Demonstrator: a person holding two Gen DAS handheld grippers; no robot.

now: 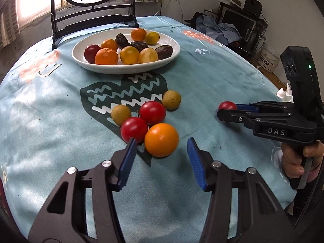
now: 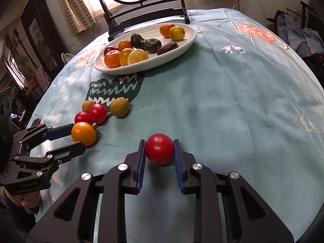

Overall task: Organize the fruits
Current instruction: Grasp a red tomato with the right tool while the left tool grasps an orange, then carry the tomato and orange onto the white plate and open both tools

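Note:
A white oval plate (image 1: 172, 57) (image 2: 190, 40) holds several oranges, yellow fruits, a red tomato and dark dates. On the cloth lie an orange tomato (image 1: 161, 139) (image 2: 84, 133), two red tomatoes (image 1: 134, 129) (image 1: 152, 112) and two tan longans (image 1: 121, 114) (image 1: 171, 99). My left gripper (image 1: 161, 160) (image 2: 76, 136) is open, its fingers on either side of the orange tomato. My right gripper (image 2: 159, 151) (image 1: 226, 111) is shut on a red tomato (image 2: 159, 150) (image 1: 227, 105) just above the cloth.
A black stand with a round painted panel (image 1: 93, 18) (image 2: 145, 10) stands behind the plate. A light blue patterned cloth (image 1: 212, 77) covers the round table. A white tissue (image 1: 284, 94) lies at the right edge. Furniture and clutter fill the room beyond.

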